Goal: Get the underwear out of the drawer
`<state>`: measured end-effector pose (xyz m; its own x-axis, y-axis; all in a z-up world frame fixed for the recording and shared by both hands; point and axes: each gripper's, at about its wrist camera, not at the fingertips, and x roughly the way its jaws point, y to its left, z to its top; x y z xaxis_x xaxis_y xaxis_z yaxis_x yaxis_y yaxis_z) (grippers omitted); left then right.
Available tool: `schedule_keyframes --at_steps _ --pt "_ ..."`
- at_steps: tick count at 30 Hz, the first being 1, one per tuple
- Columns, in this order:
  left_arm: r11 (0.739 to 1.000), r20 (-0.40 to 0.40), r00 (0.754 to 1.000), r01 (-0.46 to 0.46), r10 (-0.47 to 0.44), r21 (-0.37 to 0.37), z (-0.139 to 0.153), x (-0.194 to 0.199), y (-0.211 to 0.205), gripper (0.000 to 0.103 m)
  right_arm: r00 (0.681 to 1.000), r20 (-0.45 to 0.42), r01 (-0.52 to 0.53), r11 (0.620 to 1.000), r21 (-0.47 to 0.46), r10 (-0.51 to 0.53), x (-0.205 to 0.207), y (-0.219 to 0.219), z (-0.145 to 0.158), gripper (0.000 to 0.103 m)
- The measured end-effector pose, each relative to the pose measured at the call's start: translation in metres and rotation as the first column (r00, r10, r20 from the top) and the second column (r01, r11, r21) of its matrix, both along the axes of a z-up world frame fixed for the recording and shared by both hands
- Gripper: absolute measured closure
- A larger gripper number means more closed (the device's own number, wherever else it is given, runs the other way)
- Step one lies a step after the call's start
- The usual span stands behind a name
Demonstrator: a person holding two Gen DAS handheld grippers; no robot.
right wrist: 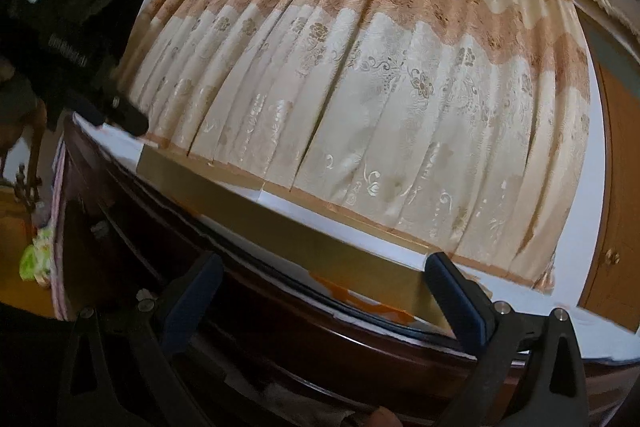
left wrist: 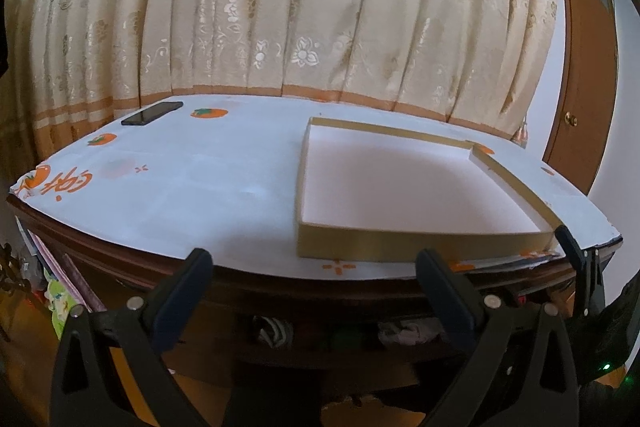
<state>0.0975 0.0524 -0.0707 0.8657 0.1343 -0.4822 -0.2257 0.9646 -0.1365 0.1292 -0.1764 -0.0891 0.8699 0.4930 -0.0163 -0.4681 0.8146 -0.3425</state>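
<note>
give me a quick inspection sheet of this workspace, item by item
surface: dark wooden dresser top covered by a white cloth with orange fruit prints
job's things: crumpled garments lie in the open drawer under the top, none lifted out yet
clutter: shallow gold-sided box, empty inside, on the cloth; dark phone at the far left corner
grippers: left gripper open, holding nothing; right gripper open, holding nothing
cables: nothing seen
surroundings: cream and orange patterned curtain behind the dresser; wooden door at the right
</note>
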Motion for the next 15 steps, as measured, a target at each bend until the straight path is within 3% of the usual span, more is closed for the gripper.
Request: schedule_keyframes --at_steps 15 --pt "1.0 -0.04 0.999 0.03 -0.029 0.002 -0.003 -0.009 -0.009 0.0 0.999 -0.045 0.003 1.0 0.031 -0.001 -0.017 -0.01 0.005 0.001"
